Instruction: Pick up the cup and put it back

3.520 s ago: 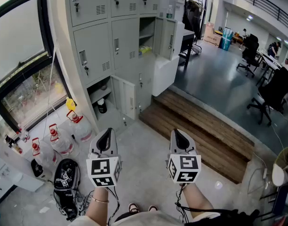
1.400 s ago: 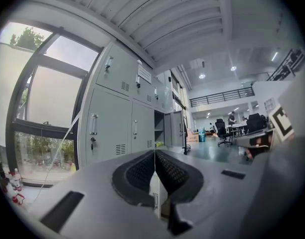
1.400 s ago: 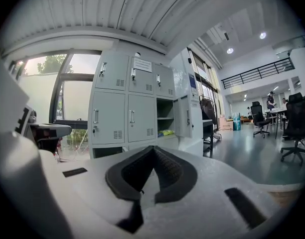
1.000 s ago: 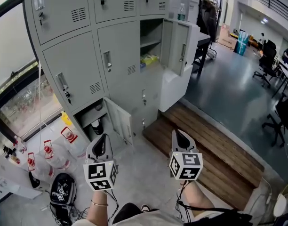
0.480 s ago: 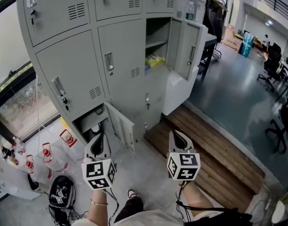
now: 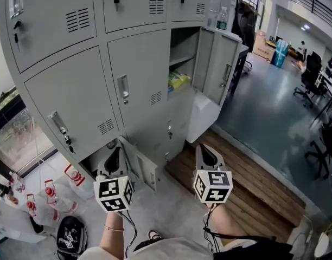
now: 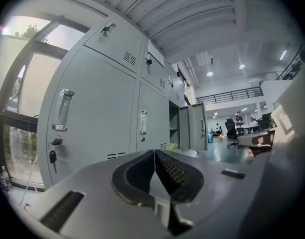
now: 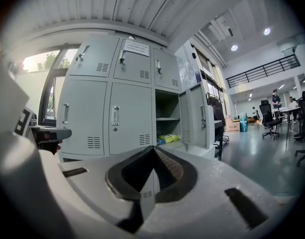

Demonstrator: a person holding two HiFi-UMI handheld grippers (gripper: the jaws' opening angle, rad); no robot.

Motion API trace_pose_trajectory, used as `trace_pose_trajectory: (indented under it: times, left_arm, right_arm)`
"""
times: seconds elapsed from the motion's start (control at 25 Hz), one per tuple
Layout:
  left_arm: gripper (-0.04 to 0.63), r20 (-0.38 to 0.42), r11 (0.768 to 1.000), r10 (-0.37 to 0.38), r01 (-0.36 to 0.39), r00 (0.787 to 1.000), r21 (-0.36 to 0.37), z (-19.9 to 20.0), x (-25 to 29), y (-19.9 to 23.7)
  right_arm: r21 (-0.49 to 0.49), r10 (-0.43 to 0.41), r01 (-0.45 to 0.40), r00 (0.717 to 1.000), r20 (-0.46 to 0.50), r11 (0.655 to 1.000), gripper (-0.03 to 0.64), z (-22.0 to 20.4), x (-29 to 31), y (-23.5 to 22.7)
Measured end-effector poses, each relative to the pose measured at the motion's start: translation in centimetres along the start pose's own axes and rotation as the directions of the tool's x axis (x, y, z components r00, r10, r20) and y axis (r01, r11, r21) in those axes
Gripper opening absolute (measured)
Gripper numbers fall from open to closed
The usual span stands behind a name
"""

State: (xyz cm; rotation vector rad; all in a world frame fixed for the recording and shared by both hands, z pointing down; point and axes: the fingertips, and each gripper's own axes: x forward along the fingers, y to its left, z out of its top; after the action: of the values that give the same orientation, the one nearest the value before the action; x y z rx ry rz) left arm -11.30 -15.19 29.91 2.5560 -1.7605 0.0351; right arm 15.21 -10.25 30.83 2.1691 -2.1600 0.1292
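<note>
Facing a bank of grey lockers (image 6: pixel 139 85), the person holds both grippers out level towards it. The left gripper (image 6: pixel 114 151) has its jaws pressed together with nothing between them, and the right gripper (image 6: pixel 203 149) is likewise closed and empty. A low locker door (image 6: pixel 143 169) hangs ajar, its free edge jutting out just beside the left gripper. That gripper hides most of the compartment behind the door, so the cup cannot be made out in any view. Higher up, a second door (image 6: pixel 219 64) stands open to the right, showing a shelf with a yellow-green packet (image 6: pixel 178 80). A wooden step (image 6: pixel 253 183) runs below the right gripper, its near edge meeting bare concrete floor (image 6: pixel 174 207). Red-capped bottles (image 6: pixel 46 194) and a black bag (image 6: pixel 71 234) crowd the floor at the left. To the right the room opens wide.
</note>
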Motion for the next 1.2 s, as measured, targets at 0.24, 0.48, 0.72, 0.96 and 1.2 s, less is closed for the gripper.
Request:
trace_pose_trajectory:
  times: [0.24, 0.48, 0.72, 0.96, 1.2]
  left_arm:
    - [0.009, -0.012, 1.000, -0.018, 0.019, 1.000, 0.008, -0.5, 4.4, 0.3]
    - [0.009, -0.052, 0.999, 0.049, -0.050, 0.997, -0.009, -2.1, 6.5, -0.2]
    - [0.009, -0.060, 0.993, 0.121, -0.121, 0.991, 0.004, -1.8, 7.0, -1.6]
    - [0.009, -0.067, 0.988, 0.156, -0.156, 0.985, 0.014, -2.3, 6.5, -1.7]
    - [0.009, -0.077, 0.978, 0.206, -0.207, 0.976, -0.015, -2.9, 4.8, -0.2]
  right_arm:
    - [-0.014, -0.012, 0.012, 1.000, -0.006, 1.000, -0.008, 0.1, 3.7, -1.0]
    - [-0.006, 0.041, -0.041, 0.998, -0.037, 0.999, -0.008, -0.9, 6.9, -3.0]
    - [-0.024, 0.133, -0.135, 0.990, -0.054, 0.991, -0.008, -0.4, 9.4, -4.1]
    - [-0.007, 0.164, -0.165, 0.984, -0.062, 0.986, -0.008, -0.9, 10.2, -4.3]
    - [0.001, 0.195, -0.195, 0.979, -0.062, 0.981, -0.008, -1.2, 9.8, -2.9]
